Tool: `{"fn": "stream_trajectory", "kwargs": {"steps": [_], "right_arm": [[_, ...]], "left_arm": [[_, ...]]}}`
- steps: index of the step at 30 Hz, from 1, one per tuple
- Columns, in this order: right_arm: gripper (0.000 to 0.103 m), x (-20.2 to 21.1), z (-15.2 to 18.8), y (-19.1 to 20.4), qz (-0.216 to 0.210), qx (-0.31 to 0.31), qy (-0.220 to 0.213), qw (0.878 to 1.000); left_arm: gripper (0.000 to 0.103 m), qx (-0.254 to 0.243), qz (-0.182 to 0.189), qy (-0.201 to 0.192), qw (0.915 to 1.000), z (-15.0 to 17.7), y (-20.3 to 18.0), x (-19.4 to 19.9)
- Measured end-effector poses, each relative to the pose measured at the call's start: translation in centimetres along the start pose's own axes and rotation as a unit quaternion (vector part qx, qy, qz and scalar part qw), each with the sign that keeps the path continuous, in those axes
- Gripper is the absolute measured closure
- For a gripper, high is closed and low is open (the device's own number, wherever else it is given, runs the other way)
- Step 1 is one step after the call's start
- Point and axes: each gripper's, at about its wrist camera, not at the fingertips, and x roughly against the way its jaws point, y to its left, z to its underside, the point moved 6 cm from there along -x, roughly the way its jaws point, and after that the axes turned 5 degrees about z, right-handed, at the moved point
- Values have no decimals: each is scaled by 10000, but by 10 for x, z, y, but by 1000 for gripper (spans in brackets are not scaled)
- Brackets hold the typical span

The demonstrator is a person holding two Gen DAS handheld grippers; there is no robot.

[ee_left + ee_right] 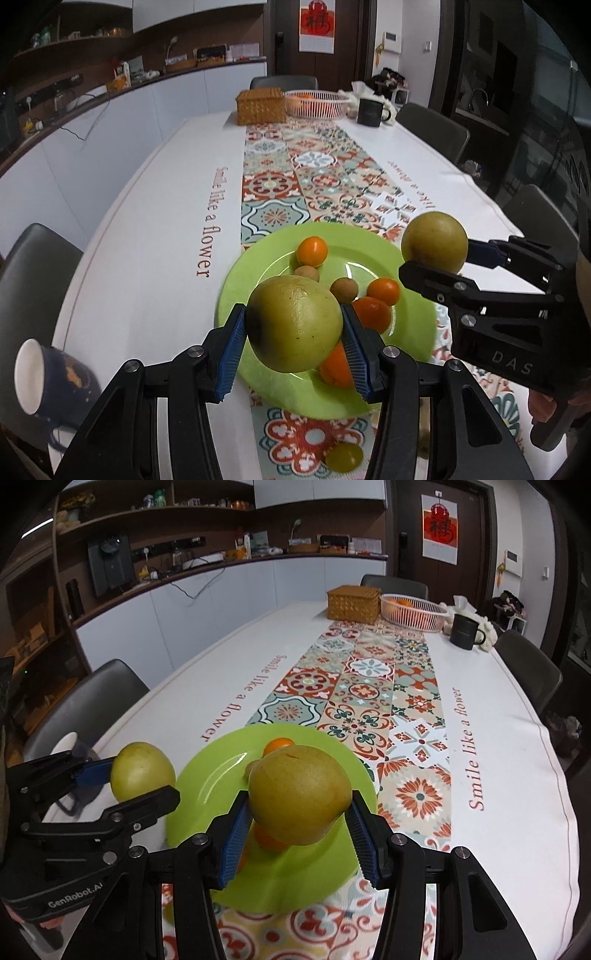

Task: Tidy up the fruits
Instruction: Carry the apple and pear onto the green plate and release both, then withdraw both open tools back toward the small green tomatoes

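My left gripper is shut on a yellow-green pear, its blue pads pressing both sides, above the near part of a green plate. On the plate lie tangerines and small brown fruits. My right gripper is shut on a second, browner pear, also over the green plate. Each gripper shows in the other's view: the right gripper with its pear at the plate's right rim, and the left gripper with its pear at the plate's left rim.
A small green fruit lies on the patterned runner near the table's front edge. A dark blue mug stands at the near left. At the far end are a wicker box, a white basket with oranges and a black mug. Chairs surround the table.
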Motion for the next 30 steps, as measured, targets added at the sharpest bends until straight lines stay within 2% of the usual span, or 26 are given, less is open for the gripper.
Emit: {"fn": "stream_trajectory", "kwargs": {"steps": [8, 14, 18, 21, 25, 30], "right_arm": [[51, -44, -4, -8, -29, -103, 268, 9996], [50, -62, -4, -11, -64, -183, 386, 9991], [49, -66, -3, -12, -37, -151, 398, 9991], [38, -56, -3, -12, 9, -163, 200, 9997], [38, -32, -2, -13, 73, -171, -27, 9998], [36, 2, 4, -13, 127, -223, -279, 9993]], "left_arm": [[53, -83, -37, 301, 9995, 1, 3, -33], [53, 9, -16, 370, 9993, 1, 9, -43], [40, -63, -235, 178, 9995, -3, 11, -35], [40, -13, -300, 70, 9995, -5, 14, -25], [40, 122, -433, -133, 9989, -2, 18, -1], [34, 110, -488, -382, 9980, 2, 11, 31]]}}
